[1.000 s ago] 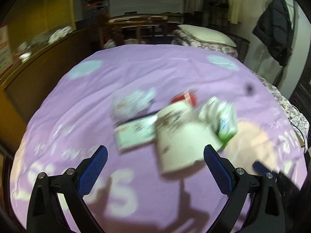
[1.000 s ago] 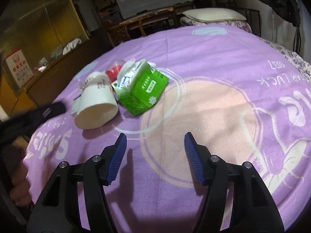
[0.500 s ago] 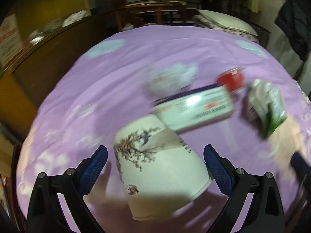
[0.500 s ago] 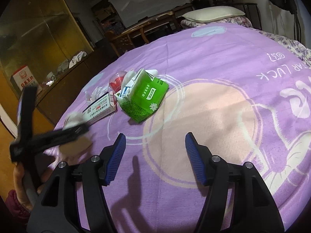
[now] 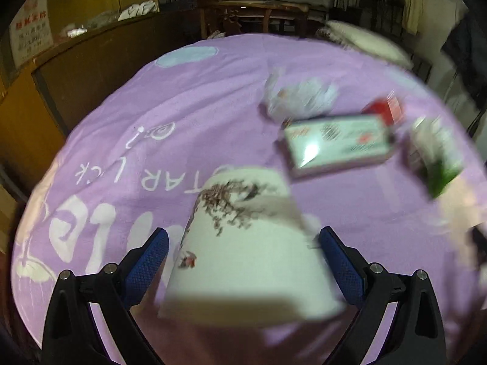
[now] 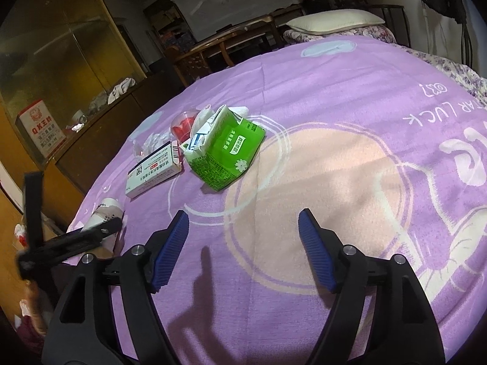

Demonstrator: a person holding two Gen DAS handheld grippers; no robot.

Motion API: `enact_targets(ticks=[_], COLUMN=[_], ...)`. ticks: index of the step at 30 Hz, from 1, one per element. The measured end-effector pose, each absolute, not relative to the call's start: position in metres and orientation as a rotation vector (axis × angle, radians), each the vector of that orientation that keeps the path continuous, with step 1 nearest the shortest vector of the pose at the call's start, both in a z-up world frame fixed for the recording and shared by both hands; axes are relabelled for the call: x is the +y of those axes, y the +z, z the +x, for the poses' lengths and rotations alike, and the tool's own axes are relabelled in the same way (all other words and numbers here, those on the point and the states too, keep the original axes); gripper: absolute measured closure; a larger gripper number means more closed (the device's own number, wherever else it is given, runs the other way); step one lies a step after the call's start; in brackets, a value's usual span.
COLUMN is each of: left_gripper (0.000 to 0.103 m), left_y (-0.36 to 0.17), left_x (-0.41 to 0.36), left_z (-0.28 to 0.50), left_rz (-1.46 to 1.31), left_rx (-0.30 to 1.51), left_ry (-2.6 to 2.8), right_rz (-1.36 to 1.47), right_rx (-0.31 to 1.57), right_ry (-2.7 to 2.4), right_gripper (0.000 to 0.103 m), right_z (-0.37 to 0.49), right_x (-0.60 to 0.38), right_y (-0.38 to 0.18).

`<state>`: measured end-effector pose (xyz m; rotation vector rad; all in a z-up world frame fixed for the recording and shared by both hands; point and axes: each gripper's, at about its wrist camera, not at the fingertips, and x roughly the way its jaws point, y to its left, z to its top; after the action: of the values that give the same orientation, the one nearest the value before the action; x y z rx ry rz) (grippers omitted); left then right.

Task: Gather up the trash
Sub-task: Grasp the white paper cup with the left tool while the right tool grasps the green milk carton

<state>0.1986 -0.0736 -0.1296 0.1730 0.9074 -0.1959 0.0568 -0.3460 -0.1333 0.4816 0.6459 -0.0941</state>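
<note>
A white paper cup (image 5: 246,243) with a dark branch print sits between the fingers of my left gripper (image 5: 242,240); the blue pads touch its sides and it has come away from the pile with the gripper. It also shows in the right wrist view (image 6: 105,216). On the purple sheet (image 6: 350,97) lie a white medicine box (image 6: 155,168), a green carton (image 6: 226,149), a red cup (image 6: 182,124) and crumpled clear plastic (image 6: 152,141). My right gripper (image 6: 243,246) is open and empty, near the carton's right front.
A wooden cabinet (image 6: 61,70) with a red-and-white box (image 6: 41,132) stands left of the bed. A pillow (image 6: 334,19) lies at the head. A wooden chair (image 5: 264,12) stands behind. A dark jacket (image 5: 465,48) hangs at the right.
My left gripper reached the paper cup, closed round it and carried it left, away from the pile toward the bed's edge. My right gripper barely moved.
</note>
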Motion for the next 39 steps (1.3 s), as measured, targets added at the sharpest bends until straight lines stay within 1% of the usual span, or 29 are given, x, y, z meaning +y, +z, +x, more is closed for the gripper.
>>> enact_targets(ticks=[3, 7, 12, 19, 22, 24, 27, 29, 35, 37, 39], left_gripper=[0.005, 0.004, 0.004, 0.004, 0.004, 0.004, 0.004, 0.004, 0.004, 0.004, 0.004], left_y=[-0.13, -0.13, -0.131, -0.133, -0.133, -0.132, -0.132, -0.132, -0.132, -0.132, -0.132], left_x=[-0.066, -0.069, -0.07, -0.067, -0.066, -0.066, -0.065, -0.065, -0.065, -0.065, -0.065], left_z=[0.2, 0.201, 0.201, 0.201, 0.201, 0.202, 0.202, 0.201, 0.202, 0.201, 0.202], left_rz=[0.104, 0.124, 0.119, 0.114, 0.11, 0.109, 0.109, 0.109, 0.108, 0.109, 0.108], left_rx=[0.904, 0.9, 0.901, 0.901, 0.901, 0.901, 0.9, 0.9, 0.901, 0.9, 0.9], left_ry=[-0.216, -0.206, -0.208, -0.211, -0.213, -0.214, -0.214, -0.214, -0.214, -0.214, -0.215], right_rz=[0.479, 0.457, 0.431, 0.412, 0.415, 0.467, 0.53, 0.557, 0.499, 0.507, 0.516], right_rx=[0.653, 0.678, 0.712, 0.704, 0.684, 0.635, 0.599, 0.6, 0.616, 0.611, 0.617], right_ry=[-0.095, -0.106, -0.095, -0.092, -0.183, -0.264, -0.333, -0.325, -0.239, -0.222, -0.205], right_gripper=[0.028, 0.028, 0.023, 0.021, 0.023, 0.037, 0.038, 0.036, 0.036, 0.034, 0.03], right_z=[0.058, 0.063, 0.077, 0.134, 0.139, 0.121, 0.096, 0.091, 0.11, 0.115, 0.12], right_x=[-0.345, -0.342, -0.336, -0.331, -0.341, -0.358, -0.377, -0.382, -0.372, -0.372, -0.373], right_y=[-0.134, -0.135, -0.132, -0.119, -0.12, -0.122, -0.126, -0.129, -0.124, -0.124, -0.124])
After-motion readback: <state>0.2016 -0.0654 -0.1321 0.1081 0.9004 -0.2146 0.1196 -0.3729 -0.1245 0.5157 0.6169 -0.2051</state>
